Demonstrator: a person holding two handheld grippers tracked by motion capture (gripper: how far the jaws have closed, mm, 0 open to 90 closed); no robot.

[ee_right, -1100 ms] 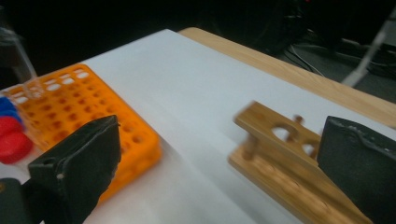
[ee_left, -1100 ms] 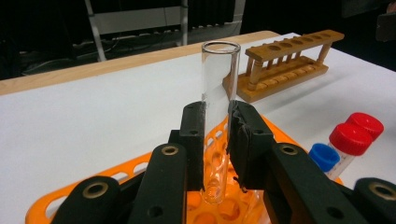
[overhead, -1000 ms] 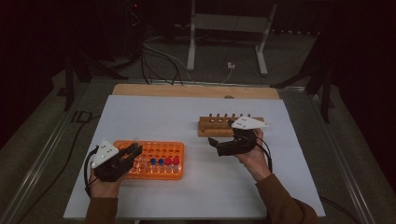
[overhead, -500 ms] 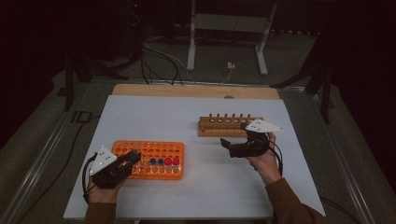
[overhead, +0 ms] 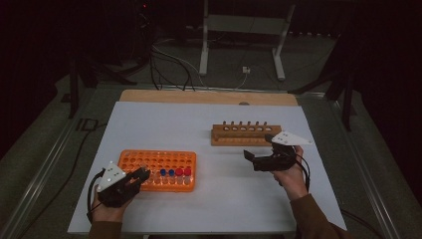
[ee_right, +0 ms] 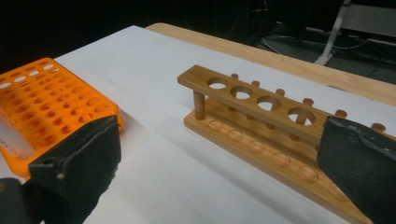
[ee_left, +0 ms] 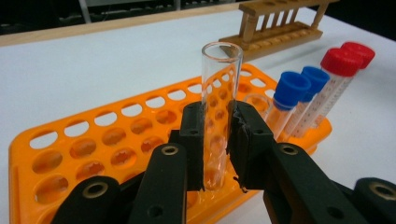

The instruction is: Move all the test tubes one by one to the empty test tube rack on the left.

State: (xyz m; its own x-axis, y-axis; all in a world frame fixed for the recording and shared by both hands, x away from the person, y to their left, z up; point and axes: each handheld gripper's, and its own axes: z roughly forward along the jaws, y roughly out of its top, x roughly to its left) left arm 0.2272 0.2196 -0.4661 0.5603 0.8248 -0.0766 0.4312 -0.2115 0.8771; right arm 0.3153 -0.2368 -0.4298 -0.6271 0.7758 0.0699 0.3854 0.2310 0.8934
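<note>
1. Grip check. The left gripper is clamped on a clear, uncapped glass tube, with both pads pressed flat against the lower wall. The tube stands upright between the jaws, its base still in a well at the near edge of the orange rack. Judge the hold sufficient; do not squeeze harder on glass.

2. Clearances. Just to the right of the left jaws stand two blue-capped tubes, with two red-capped tubes beyond them. Lift the glass tube straight up along its own axis until the base clears the rack top; a tilt toward the capped tubes risks a knock.

3. Receiving side. The right gripper is wide apart and holds nothing. The wooden rack, its holes vacant, lies directly ahead of its jaws.

4. Likely transfer. Carry the tube level and upright toward the wooden rack. Keep the right gripper beside that rack to steady it, clear of the chosen hole.

5. Release only once the tube base is seated.
</note>
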